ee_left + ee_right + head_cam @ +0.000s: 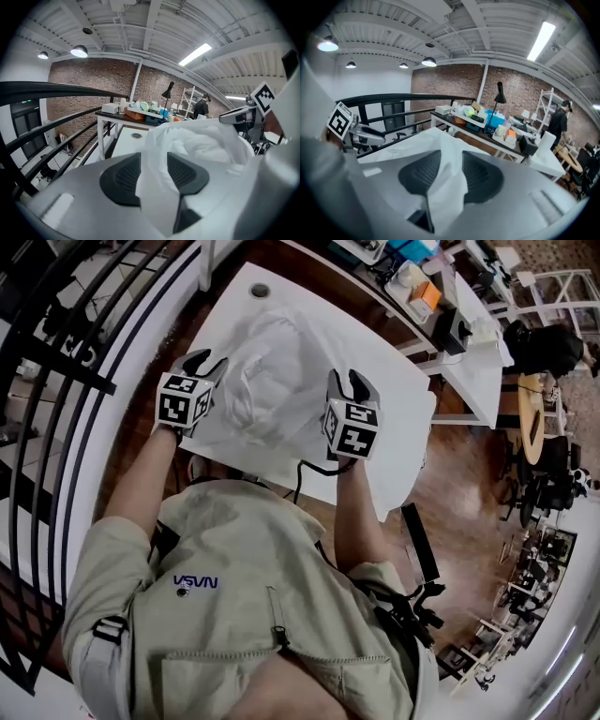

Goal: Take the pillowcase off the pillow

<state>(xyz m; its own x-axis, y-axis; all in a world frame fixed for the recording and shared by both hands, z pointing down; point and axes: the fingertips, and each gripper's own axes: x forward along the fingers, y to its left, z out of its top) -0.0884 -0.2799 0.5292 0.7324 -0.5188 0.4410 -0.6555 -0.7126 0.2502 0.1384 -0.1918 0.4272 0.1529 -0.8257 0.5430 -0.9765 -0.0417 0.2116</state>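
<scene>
1. Surface [403,390] – white top, lies under and ahead of both tongs; carries the whole bundle. Round grommet hole [260,291] at the far edge, beyond the L tongs' tips.
2. Pillow + pillowcase [267,381] – one crumpled white heap on the surface, btwn the two tongs and reaching past their tips. Can't tell pillow from case inside the heap; no bare pillow shows apart from the cloth.
3. Progress (judged): case prob. not off yet. Cloth looks bunched and loosened at the end nearest the tongs, but nothing lies separate. Left to do: re-grip the cloth, draw it clear of the filling, and end with two items apart.
4. L tongs [208,363] – at the heap's left flank, tips angled down. Jaws part-open; a fold of white cloth hangs in the gap, and the ribbed pads [124,176] don't appear to clamp it.
5. R tongs [349,382] – at the heap's right flank, same downward tilt. Jaws stand apart, somewhat wide; a strip of cloth drapes btwn the pads [480,176], loose as far as can be seen.
6. Cloth folds in the gaps – thin, single-layer look, so likely case fabric, not filling.
</scene>
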